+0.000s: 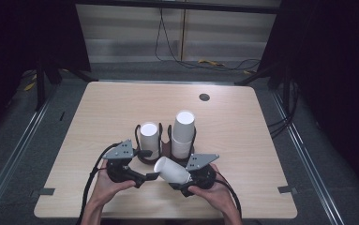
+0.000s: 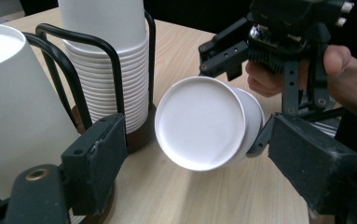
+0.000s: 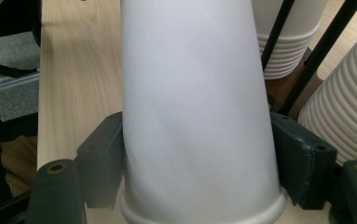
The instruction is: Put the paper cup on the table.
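Observation:
A white paper cup [image 1: 171,169] lies on its side above the table's front, with my right gripper [image 1: 186,179] shut on it near its rim. In the right gripper view the cup [image 3: 197,107] stands between both black pads [image 3: 102,158]. The cup's flat base [image 2: 199,122] faces my left gripper [image 2: 203,158], which is open, its jaws on either side of the base and apart from it. In the high view the left gripper [image 1: 150,176] sits just left of the cup. Behind stand two stacks of white cups [image 1: 149,137] [image 1: 184,132] in black wire holders [image 2: 113,56].
The light wooden table [image 1: 243,140] has a dark round hole [image 1: 204,97] at the back right. Both stacks on their brown bases stand close behind the grippers. A hand [image 2: 348,70] holds the right gripper. Cables [image 1: 214,63] lie on the floor beyond the table.

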`<state>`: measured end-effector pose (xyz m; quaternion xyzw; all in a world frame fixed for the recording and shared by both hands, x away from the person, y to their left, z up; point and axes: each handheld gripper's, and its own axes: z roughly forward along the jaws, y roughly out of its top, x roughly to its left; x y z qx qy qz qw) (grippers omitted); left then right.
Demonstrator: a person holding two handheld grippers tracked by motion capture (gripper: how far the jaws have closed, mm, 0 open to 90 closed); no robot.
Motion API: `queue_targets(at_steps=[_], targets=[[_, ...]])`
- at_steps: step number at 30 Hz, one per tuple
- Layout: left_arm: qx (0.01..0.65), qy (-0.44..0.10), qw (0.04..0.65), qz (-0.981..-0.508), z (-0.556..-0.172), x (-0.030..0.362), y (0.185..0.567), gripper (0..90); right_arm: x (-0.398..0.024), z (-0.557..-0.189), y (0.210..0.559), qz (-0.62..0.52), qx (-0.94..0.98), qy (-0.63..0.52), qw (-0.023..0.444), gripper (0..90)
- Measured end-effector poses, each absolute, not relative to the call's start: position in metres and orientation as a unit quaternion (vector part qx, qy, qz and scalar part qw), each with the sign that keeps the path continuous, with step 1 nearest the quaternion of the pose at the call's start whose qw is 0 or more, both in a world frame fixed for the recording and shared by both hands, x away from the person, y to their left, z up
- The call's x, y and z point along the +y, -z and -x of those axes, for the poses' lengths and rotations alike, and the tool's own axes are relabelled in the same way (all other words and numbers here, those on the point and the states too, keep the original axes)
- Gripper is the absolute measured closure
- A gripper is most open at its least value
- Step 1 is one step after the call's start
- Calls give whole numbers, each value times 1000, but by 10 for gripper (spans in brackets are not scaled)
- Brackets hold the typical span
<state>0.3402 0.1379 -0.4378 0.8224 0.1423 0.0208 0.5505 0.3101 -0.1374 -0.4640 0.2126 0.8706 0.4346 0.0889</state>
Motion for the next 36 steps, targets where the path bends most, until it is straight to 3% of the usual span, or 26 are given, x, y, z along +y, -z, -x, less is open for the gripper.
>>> queue_targets(at_steps=[36], targets=[[114, -9, 457, -882, -346, 124, 439, 207, -116, -328, 439, -146, 940, -300, 76, 270]])
